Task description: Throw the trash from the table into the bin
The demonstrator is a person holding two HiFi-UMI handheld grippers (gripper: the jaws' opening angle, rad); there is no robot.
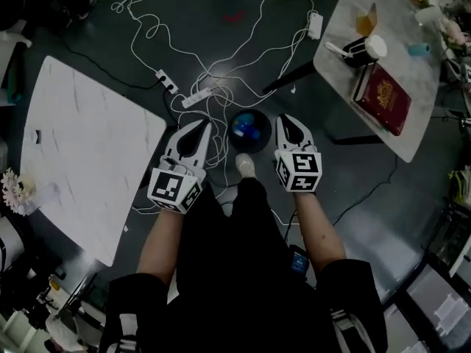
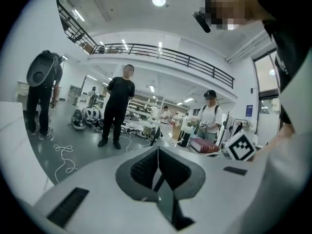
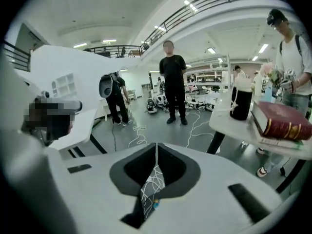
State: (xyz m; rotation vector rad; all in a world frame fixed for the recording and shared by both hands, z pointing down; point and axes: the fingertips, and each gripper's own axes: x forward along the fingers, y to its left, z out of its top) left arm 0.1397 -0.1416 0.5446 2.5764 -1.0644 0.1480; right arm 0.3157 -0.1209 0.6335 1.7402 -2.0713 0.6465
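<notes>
Standing on the dark floor (image 1: 110,43), strewn with white cables (image 1: 221,72), I look down past my own legs between two pale surfaces. The large white tabletop (image 1: 88,145) at left of frame shows no litter that I can make out, while the smaller tabletop (image 1: 340,28) at upper right carries what seems left to sort. The round bin (image 1: 250,129) sits on the floor at centre, just ahead of my shoe, within reach of both arms; something blue shows inside. My left hand-held gripper (image 1: 200,129) and right hand-held gripper (image 1: 286,121) flank the bin, each with jaws pressed together on nothing, so I carry no load. On the upper-right tabletop lie a red book (image 1: 383,98), a black cup with a white lid (image 1: 364,50), and likely trash: an orange scrap (image 1: 366,20) and a small blue piece (image 1: 419,49).
</notes>
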